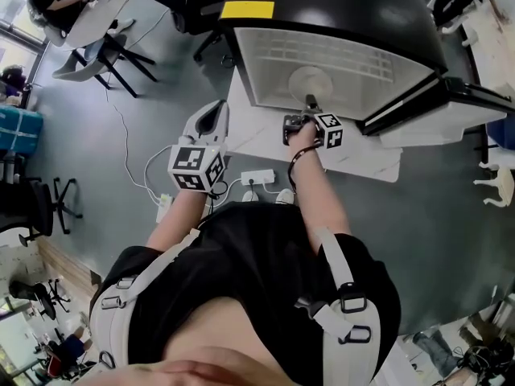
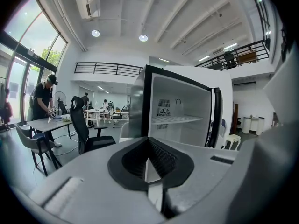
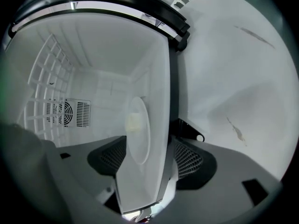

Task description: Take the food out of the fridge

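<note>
The fridge (image 1: 338,6), black outside and white inside, stands open; inside the fridge, near its front opening, lies a round white plate (image 1: 310,81); a small pale yellow piece of food (image 3: 134,121) sits on the plate.

Quick count: one fridge (image 1: 338,14), one wire shelf (image 2: 177,119) inside, one plate (image 1: 310,81) with one bit of food (image 3: 134,121), one power strip (image 1: 257,178), and two grippers: left gripper (image 1: 216,109), right gripper (image 1: 310,103).
</note>
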Motion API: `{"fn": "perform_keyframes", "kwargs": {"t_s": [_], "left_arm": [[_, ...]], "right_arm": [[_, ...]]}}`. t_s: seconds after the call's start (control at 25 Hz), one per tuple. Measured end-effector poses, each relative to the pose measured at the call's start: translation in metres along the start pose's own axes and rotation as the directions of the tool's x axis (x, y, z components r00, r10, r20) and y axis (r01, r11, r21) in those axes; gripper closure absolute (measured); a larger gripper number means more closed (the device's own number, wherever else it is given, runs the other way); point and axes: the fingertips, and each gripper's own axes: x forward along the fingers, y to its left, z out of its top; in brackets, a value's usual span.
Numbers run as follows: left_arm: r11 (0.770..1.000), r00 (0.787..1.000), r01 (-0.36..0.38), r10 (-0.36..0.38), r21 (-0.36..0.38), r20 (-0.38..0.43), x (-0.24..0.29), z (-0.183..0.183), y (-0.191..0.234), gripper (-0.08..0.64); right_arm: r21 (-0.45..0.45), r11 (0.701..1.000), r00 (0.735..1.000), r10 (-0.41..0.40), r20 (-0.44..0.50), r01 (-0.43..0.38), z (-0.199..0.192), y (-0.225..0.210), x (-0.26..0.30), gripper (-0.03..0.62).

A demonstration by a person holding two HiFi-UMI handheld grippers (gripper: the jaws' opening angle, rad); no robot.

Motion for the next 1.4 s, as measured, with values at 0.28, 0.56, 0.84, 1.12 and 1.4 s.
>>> {"fn": "perform_keyframes", "kwargs": {"t_s": [0.28,0.56,0.84,1.12,1.4], "left_arm": [[1.0,1.0,-0.021,0.021,0.0,0.001,-0.004,-0.002,0.008,0.558],[1.0,1.0,-0.023,0.023,-0.001,0.0,-0.007,-0.003,0.011,0.558],[1.0,1.0,-0.006,0.006,0.0,-0.003,-0.007,-0.004,0.008,0.558],[1.0,1.0,0.012,-0.012,-0.001,0.006,-0.009,-0.003,0.003,0.558],[1.0,0.999,0.03,-0.03,-0.003,0.011,-0.011,-0.001,0.0,0.558]], "right_arm": [[-0.017,0.995,0.995,-0.102,-0.003,0.102,0.004,-0.009,0.008,0.285],[-0.045,0.988,0.988,-0.149,-0.024,0.148,0.002,-0.019,0.003,0.381],[-0.042,0.999,0.998,-0.035,-0.053,0.033,0.002,-0.02,-0.003,0.457],[-0.059,0.993,0.989,0.1,-0.105,-0.107,0.001,-0.009,-0.017,0.563],[-0.059,0.972,0.968,0.221,-0.119,-0.229,0.005,0.005,-0.035,0.571]]}}
